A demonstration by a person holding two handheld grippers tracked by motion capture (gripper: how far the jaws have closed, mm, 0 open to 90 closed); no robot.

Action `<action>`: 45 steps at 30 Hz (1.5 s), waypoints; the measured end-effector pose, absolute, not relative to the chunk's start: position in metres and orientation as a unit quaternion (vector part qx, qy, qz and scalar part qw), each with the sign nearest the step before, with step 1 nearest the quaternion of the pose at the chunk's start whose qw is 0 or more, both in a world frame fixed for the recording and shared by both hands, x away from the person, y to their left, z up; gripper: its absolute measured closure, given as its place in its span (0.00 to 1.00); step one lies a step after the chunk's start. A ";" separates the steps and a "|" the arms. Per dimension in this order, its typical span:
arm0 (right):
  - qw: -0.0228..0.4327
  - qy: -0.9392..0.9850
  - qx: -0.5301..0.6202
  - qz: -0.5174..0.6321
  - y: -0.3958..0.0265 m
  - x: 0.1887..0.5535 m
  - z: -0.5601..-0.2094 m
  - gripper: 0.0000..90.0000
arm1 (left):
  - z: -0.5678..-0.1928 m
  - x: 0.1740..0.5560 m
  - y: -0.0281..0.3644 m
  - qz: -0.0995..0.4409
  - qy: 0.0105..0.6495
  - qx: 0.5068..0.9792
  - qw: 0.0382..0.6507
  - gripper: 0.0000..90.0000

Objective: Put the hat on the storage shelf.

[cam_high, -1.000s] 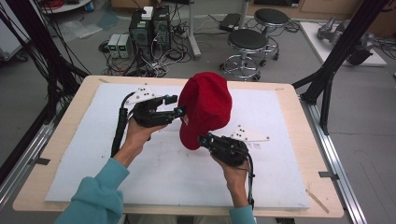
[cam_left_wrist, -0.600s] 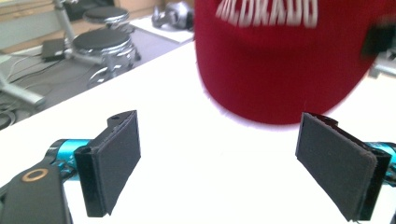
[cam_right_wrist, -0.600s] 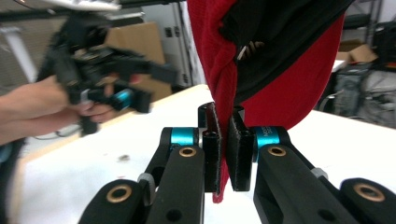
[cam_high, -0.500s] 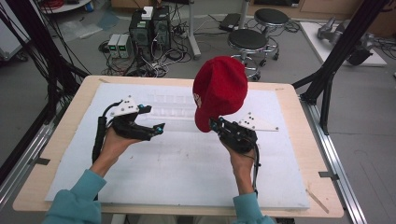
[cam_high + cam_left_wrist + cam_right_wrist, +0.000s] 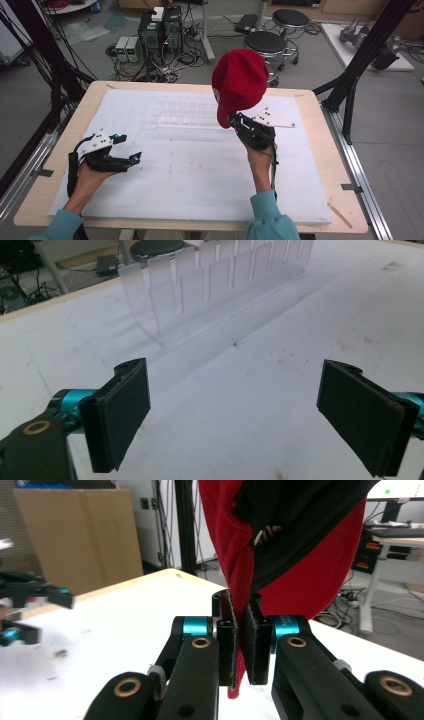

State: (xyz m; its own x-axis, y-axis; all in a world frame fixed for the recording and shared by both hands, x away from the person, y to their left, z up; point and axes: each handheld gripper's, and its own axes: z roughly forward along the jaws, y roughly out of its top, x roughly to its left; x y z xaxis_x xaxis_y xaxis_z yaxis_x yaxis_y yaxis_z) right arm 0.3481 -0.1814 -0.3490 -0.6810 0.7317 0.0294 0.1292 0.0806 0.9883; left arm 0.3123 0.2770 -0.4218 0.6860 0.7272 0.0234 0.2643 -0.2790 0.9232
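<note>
We keep the right claw (image 5: 234, 119) clamped on the red cap (image 5: 240, 82) at upper centre; left claw (image 5: 131, 161), lower left, has just opened, empty, ready to support.

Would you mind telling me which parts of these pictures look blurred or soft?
Right gripper view: the left tongs at the far left are motion-blurred, while the red cap stays sharp. Left gripper view: the clear slotted rack looks slightly soft. High view: evenly lit, mildly soft.
</note>
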 end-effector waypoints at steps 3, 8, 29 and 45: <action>0.253 0.693 0.313 0.599 -0.180 0.355 -0.351 0.96 | -0.426 0.310 0.283 0.224 0.326 0.767 0.505 0.16; 0.263 0.694 0.318 0.590 -0.179 0.372 -0.358 0.96 | -0.435 0.302 0.294 0.209 0.339 0.756 0.519 0.16; 0.269 0.679 0.340 0.592 -0.173 0.397 -0.381 0.96 | -0.447 0.291 0.299 0.219 0.348 0.738 0.535 0.16; 0.276 0.697 0.350 0.562 -0.160 0.401 -0.388 0.95 | -0.447 0.291 0.299 0.220 0.346 0.739 0.535 0.16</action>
